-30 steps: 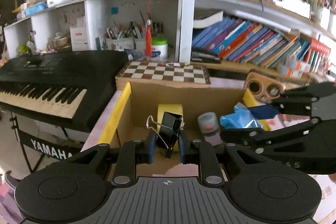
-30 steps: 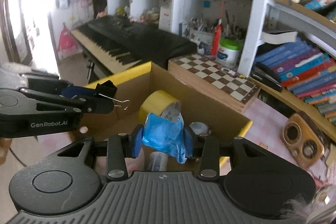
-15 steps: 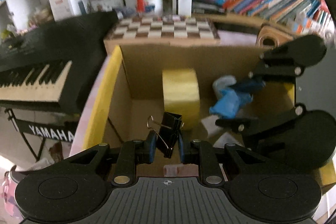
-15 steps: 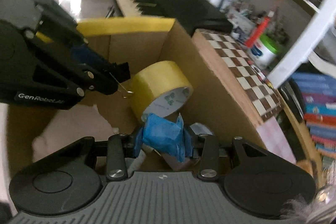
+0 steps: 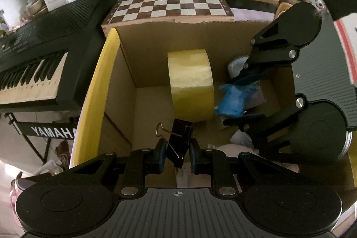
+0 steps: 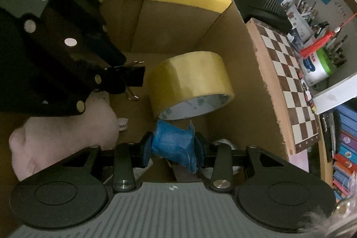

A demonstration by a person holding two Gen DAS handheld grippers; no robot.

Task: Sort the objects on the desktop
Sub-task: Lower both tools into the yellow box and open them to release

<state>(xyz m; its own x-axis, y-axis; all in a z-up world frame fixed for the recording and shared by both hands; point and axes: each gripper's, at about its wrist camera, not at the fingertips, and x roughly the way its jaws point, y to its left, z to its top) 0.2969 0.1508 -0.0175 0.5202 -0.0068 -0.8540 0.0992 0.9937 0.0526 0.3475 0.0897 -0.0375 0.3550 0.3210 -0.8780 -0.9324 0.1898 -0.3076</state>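
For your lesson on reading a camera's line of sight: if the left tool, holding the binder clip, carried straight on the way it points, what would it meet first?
Probably the yellow tape roll, standing on edge in the cardboard box just beyond the binder clip in the left tool. Depth is unclear, so it might pass just below and meet the box floor.

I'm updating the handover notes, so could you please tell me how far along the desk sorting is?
Done: a roll of yellow tape and a pale soft item already lie in the cardboard box. In hand: the left tongs grip a black binder clip and the right tongs grip a crumpled blue packet, both inside the box. Left: releasing both; what remains on the desk is not visible.
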